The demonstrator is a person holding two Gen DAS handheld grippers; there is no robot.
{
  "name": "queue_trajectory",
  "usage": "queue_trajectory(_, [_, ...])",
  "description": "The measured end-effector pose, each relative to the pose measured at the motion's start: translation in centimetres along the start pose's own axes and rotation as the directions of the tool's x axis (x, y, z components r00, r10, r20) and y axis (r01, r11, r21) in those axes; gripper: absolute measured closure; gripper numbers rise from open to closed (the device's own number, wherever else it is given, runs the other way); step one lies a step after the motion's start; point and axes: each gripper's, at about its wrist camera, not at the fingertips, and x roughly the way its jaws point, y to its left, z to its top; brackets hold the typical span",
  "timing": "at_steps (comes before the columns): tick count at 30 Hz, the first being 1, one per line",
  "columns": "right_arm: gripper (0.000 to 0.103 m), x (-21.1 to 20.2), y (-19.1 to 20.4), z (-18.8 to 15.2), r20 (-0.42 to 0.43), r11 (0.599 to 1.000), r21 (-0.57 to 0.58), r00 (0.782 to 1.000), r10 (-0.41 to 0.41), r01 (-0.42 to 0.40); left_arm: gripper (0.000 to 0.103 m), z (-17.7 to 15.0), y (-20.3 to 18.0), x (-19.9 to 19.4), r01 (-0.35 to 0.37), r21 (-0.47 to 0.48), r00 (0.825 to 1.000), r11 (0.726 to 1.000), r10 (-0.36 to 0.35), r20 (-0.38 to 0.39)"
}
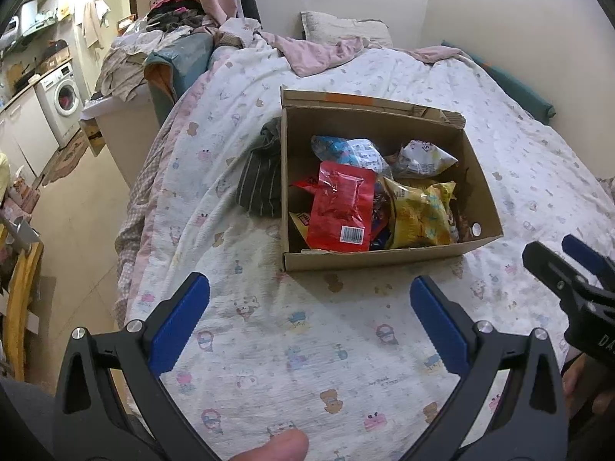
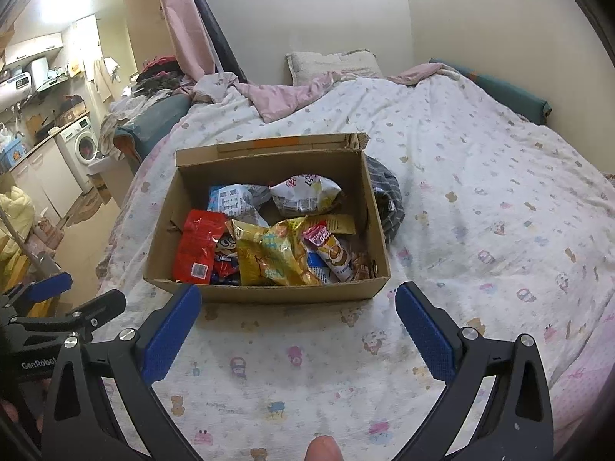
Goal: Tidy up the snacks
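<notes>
The left claw (image 1: 309, 322) is held spread wide with nothing between its blue pads, and the right claw (image 2: 298, 324) is likewise spread and empty. Just ahead of both claws, an open brown cardboard box (image 2: 269, 292) is set on the white cartoon-printed bed quilt (image 2: 480, 230). Inside it, a glossy red snack pouch (image 2: 198, 246) is seen at the left, a crinkled yellow snack bag (image 2: 269, 253) beside it, and a white-and-blue packet (image 2: 234, 199) towards the far wall. A dark striped cloth (image 1: 257, 184) is pressed against the box's outer side. Beyond the box, a crumpled pink blanket (image 2: 284, 100) is spread near a pale pillow (image 2: 330, 63).
</notes>
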Motion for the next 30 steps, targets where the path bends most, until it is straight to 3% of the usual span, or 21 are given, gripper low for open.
queue_trajectory(30, [0.000,0.01,-0.11,-0.10,-0.013,1.000,0.011,1.000,0.018,-0.018,0.000,-0.14,0.66,0.21,-0.013,-0.010,1.000,1.000,0.013,-0.008])
